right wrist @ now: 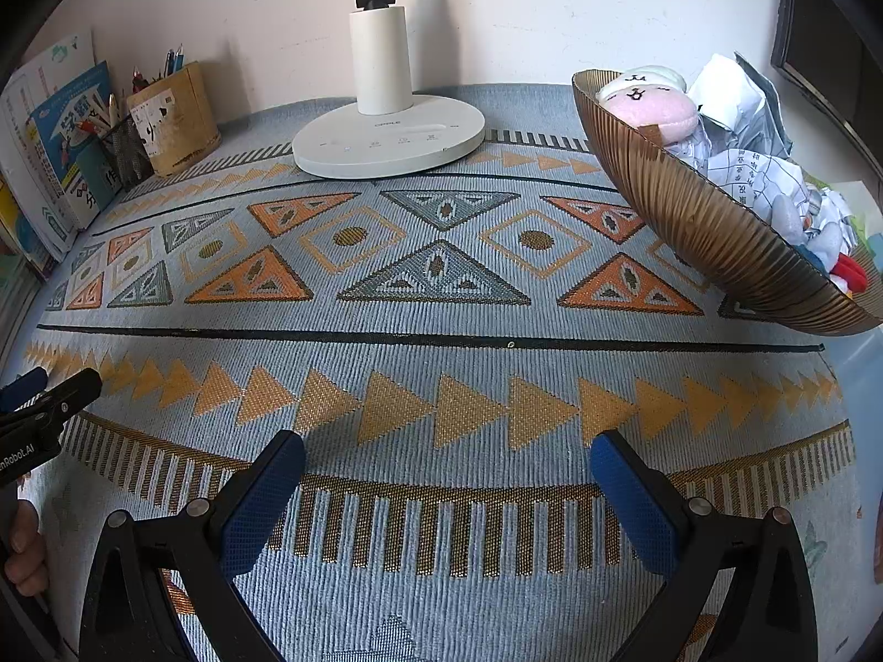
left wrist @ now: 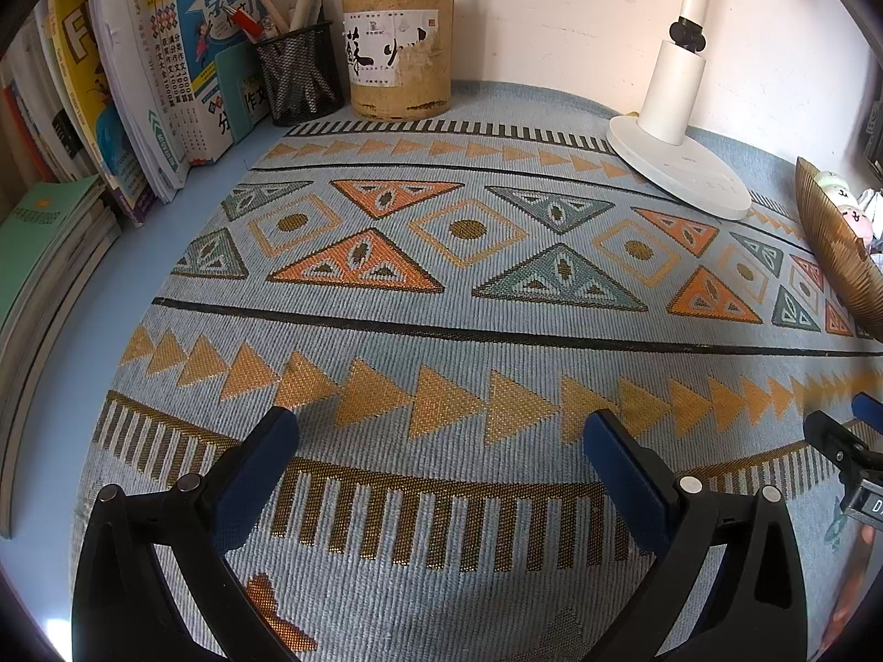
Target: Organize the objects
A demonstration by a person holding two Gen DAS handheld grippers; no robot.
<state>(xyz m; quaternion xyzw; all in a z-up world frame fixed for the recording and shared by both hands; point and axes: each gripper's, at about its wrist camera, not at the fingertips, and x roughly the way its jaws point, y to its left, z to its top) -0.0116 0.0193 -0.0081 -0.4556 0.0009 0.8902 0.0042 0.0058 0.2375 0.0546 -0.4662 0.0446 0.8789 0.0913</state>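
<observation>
While both my claws, left (left wrist: 441, 469) and right (right wrist: 447, 488), hang spread and empty, the mat (right wrist: 441, 298) ahead lies bare; the bowl (right wrist: 690, 231) beyond my right claw looks full, so tidying seems finished.

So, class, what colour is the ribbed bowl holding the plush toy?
Brown ribbed bowl; clearest in the right wrist view.

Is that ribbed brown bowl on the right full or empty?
Full. The bowl is heaped above its rim with a pink plush toy and crumpled paper.

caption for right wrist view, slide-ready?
Open right claw over patterned mat; ribbed bowl of plush toys and crumpled paper at right, lamp base behind.
</observation>
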